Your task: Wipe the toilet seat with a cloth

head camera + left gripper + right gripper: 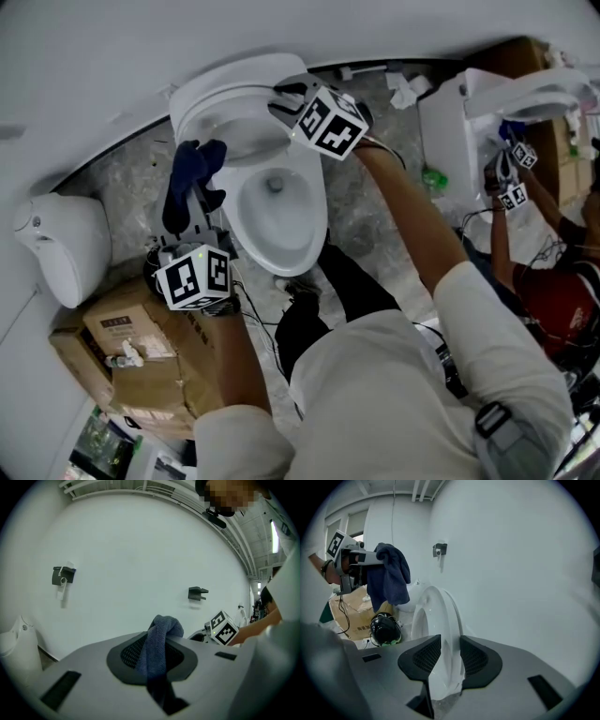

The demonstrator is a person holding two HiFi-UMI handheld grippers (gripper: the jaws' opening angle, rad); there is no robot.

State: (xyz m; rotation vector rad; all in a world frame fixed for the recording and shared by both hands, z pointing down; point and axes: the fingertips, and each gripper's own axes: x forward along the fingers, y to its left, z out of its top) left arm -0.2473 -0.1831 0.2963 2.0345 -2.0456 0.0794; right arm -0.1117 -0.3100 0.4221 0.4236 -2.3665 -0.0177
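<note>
A white toilet stands against the wall with its bowl exposed and its seat raised upright. My left gripper hovers left of the bowl, shut on a dark blue cloth that droops from its jaws. The right gripper view also shows the cloth hanging from the left gripper. My right gripper is at the raised seat's right edge. Its jaws stand open with the seat's rim running between the pads.
A cardboard box and a white fixture sit at the left, with a black helmet on the floor beside them. A second toilet and another person with grippers are at the right. My legs stand before the bowl.
</note>
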